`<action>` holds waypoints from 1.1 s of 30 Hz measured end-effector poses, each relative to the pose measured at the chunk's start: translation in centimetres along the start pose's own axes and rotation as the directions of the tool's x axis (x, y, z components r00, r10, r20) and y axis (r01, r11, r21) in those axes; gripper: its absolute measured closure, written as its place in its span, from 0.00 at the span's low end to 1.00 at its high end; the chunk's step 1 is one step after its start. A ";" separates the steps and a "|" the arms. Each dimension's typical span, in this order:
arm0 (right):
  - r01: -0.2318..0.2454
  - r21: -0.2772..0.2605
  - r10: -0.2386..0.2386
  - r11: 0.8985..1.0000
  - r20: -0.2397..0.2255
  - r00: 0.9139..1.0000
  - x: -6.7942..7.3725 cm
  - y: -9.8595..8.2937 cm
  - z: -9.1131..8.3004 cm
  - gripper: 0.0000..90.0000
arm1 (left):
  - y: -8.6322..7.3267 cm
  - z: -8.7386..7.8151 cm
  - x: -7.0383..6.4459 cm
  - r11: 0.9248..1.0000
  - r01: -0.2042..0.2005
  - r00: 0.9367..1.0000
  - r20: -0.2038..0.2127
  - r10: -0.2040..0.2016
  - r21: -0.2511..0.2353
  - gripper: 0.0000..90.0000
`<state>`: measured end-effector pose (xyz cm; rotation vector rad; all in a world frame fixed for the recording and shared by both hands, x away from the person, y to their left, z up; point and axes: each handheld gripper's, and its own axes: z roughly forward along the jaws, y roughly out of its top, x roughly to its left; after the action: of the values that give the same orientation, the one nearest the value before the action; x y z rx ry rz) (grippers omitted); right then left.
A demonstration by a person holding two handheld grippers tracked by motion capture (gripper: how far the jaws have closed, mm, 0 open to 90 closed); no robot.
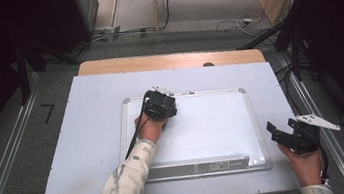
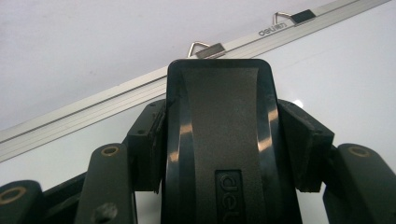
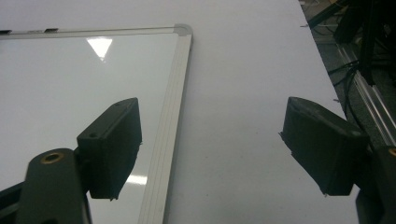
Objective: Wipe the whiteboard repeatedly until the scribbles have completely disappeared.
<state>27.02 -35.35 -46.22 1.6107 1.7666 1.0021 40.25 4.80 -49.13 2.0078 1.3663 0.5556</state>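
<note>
A white-surfaced whiteboard [image 1: 209, 127] with a silver frame lies flat on the table. My left gripper [image 1: 160, 104] is over its far left corner, shut on a black eraser [image 2: 219, 102] that sits pressed on the board just short of the top frame rail [image 2: 93, 116]. In the left gripper view both pads clamp the eraser's sides. My right gripper [image 1: 281, 130] is held beside the board's right edge, near its front corner. Its jaws stand wide open with nothing between them [image 3: 210, 140], straddling the board's right frame rail [image 3: 173, 107].
A white sheet [image 1: 87, 123] covers most of the wooden table [image 1: 170, 59]. The board's tray strip [image 1: 199, 166] runs along its near edge, and two metal hanging clips [image 2: 205, 46] stick out past its far rail. Metal rails and cables [image 1: 313, 108] line the right side.
</note>
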 end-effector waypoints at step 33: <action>-0.005 -0.002 0.005 1.000 -0.009 1.000 0.2 0.1 0.2 0.22 | 1.6 1.4 -3.0 0.999 -0.045 0.999 0.016 0.045 0.015 0.45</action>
<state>27.25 -35.14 -46.21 1.6131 1.7677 1.0143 41.13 1.26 -48.95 2.0554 1.3226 0.5499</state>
